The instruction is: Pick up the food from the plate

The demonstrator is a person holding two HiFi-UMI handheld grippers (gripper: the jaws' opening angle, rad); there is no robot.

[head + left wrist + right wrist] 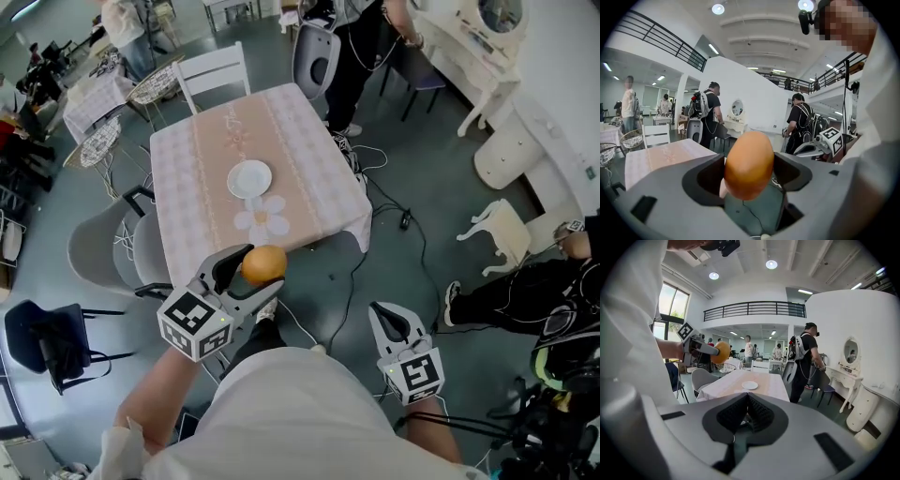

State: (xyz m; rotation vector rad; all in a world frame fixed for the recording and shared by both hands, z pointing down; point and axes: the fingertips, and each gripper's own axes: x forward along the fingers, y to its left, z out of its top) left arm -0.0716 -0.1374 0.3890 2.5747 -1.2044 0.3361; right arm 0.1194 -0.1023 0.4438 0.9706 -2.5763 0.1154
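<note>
An orange, egg-shaped piece of food (263, 264) is clamped in my left gripper (246, 272), held in the air just off the near edge of the table (309, 141). In the left gripper view the orange food (748, 164) fills the space between the jaws. The white plate (249, 178) lies bare in the middle of the table, also seen small in the right gripper view as the plate (750, 385). My right gripper (396, 323) hangs low near my body, jaws shut together with nothing between them (748, 414).
A pink chequered cloth with a daisy print (262, 219) covers the table. White chair (214, 75) stands at the far side, grey chairs (112, 248) at the left. Cables (394, 211) trail on the floor at the right. People stand beyond the table; one sits at the right (525, 291).
</note>
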